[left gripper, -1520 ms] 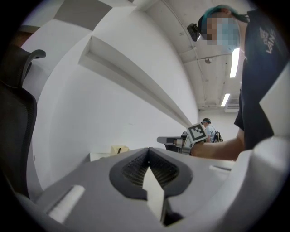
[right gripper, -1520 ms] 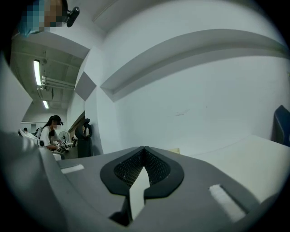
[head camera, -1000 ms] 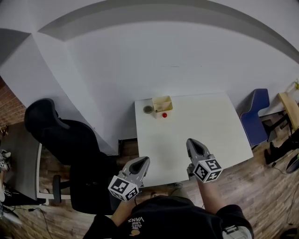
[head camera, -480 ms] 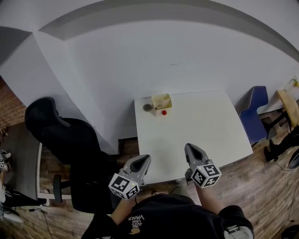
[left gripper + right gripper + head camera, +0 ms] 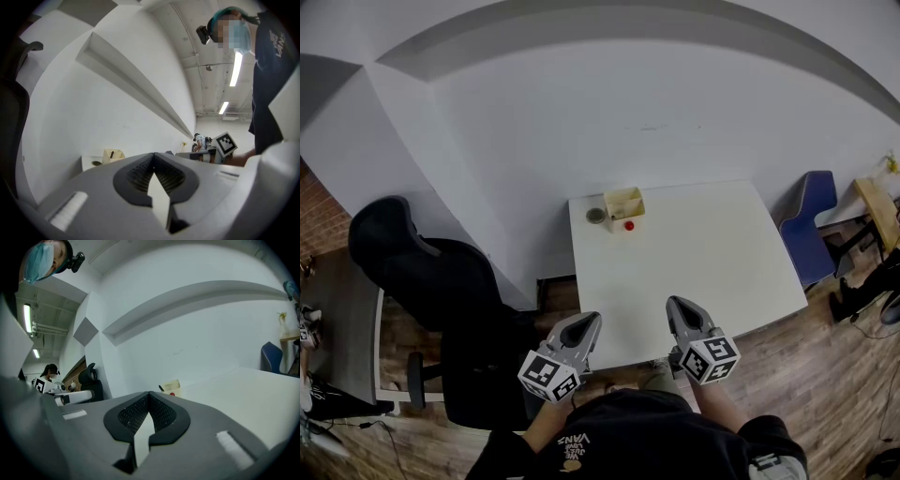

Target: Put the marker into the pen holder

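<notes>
At 11 o'clock on table (image 5: 703,253), far corner: marker (image 5: 161,388), dark, tilted inside holder (image 5: 624,204), tip poking above the rim toward 10 o'clock. Made out only in the gripper views; too small from the head view. Just beside holder at 5 o'clock, small red thing (image 5: 629,225); at 9 o'clock, round grey disc (image 5: 596,217), contact unclear. Well apart from all that, near table's 6 o'clock edge: left gripper (image 5: 589,321) and right gripper (image 5: 678,305), side by side, both pointing toward 12. Jaws of each pressed together, pads meeting, nothing pinched. Out at table's 9 o'clock, black chair (image 5: 422,272); at 3 o'clock, blue chair (image 5: 811,230). Beyond, at 12, white wall (image 5: 628,122).
</notes>
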The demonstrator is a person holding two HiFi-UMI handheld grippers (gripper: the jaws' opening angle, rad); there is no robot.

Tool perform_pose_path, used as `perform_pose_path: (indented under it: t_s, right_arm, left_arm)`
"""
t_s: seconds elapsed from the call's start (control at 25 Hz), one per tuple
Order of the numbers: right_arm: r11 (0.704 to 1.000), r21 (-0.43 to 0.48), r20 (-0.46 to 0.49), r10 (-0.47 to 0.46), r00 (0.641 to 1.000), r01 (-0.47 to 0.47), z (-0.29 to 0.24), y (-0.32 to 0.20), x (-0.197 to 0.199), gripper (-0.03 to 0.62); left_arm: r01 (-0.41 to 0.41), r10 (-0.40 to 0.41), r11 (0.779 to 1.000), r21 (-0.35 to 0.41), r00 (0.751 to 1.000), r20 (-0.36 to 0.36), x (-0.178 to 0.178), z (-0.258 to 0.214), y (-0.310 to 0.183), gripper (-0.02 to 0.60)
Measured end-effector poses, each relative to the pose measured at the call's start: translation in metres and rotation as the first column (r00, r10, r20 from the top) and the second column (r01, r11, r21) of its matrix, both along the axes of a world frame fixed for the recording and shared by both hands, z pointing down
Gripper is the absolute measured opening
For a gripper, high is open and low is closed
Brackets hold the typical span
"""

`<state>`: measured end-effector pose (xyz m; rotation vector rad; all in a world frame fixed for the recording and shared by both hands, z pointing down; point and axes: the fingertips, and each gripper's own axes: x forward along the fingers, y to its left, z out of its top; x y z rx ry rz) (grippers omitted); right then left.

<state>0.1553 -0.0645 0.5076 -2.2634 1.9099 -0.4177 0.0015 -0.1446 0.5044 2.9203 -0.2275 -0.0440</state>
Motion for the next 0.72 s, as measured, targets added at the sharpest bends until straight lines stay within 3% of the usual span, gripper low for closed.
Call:
perform_pose_path:
  t_s: [0.72]
  right_arm:
    - [1.000,-0.005,-0.005,0.021,1.000,-0.021,0.004,-0.003,0.014,0.002]
  left_arm:
    - [0.005,-0.005,0.999,-0.037,1.000,-0.002,0.009,0.005,-0.003,0.052]
